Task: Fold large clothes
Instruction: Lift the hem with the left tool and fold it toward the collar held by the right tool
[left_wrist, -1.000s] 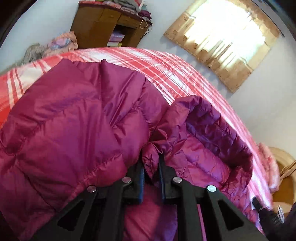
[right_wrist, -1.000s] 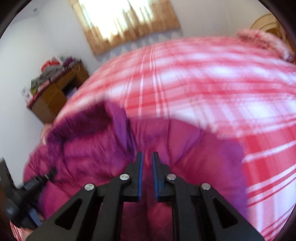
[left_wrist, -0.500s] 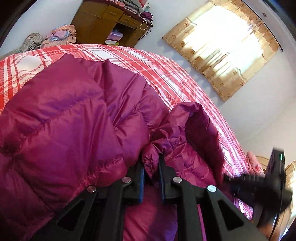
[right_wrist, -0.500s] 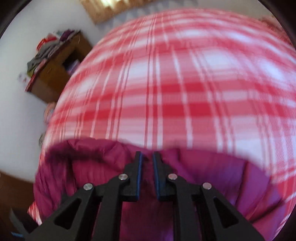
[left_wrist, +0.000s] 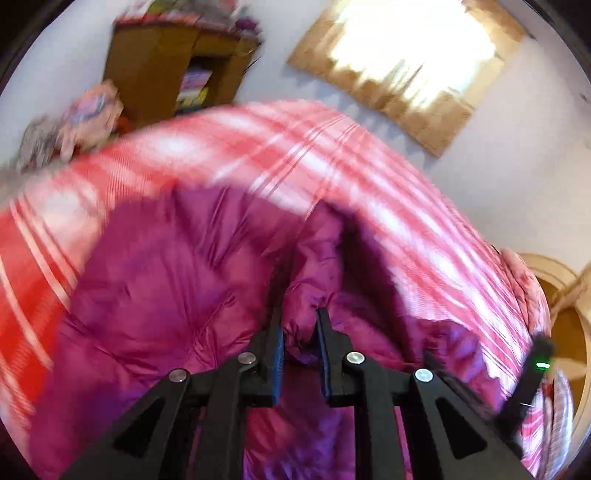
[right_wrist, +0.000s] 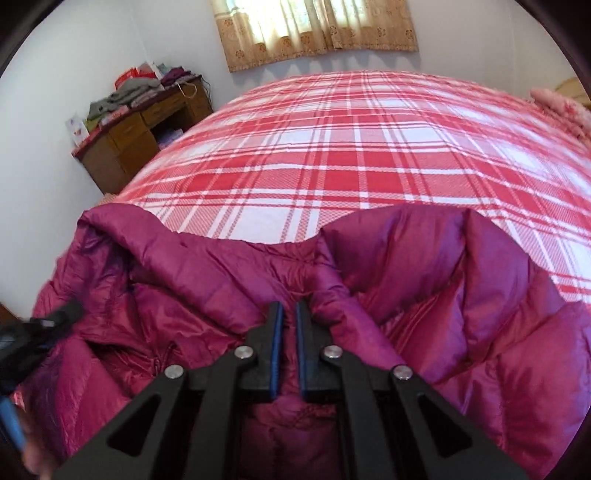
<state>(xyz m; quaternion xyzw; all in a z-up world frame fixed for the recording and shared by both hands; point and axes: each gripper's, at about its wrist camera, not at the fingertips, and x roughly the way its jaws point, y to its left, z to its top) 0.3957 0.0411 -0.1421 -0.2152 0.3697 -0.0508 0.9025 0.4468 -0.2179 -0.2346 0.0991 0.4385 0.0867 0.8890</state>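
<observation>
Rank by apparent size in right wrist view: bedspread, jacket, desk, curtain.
1-2. plaid bedspread and magenta puffer jacket: similar, jacket nearer the camera, so unranked.
3-4. curtain and wooden desk: similar, unranked.

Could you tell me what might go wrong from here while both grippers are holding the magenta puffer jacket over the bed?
1. The left gripper pinches only a small puffy bunch of the slick puffer jacket; it could slip out mid-swing.
2. The right gripper clamps a thin ridge near the collar, so the bulky sides may sag and fold unevenly onto the plaid bedspread.
</observation>
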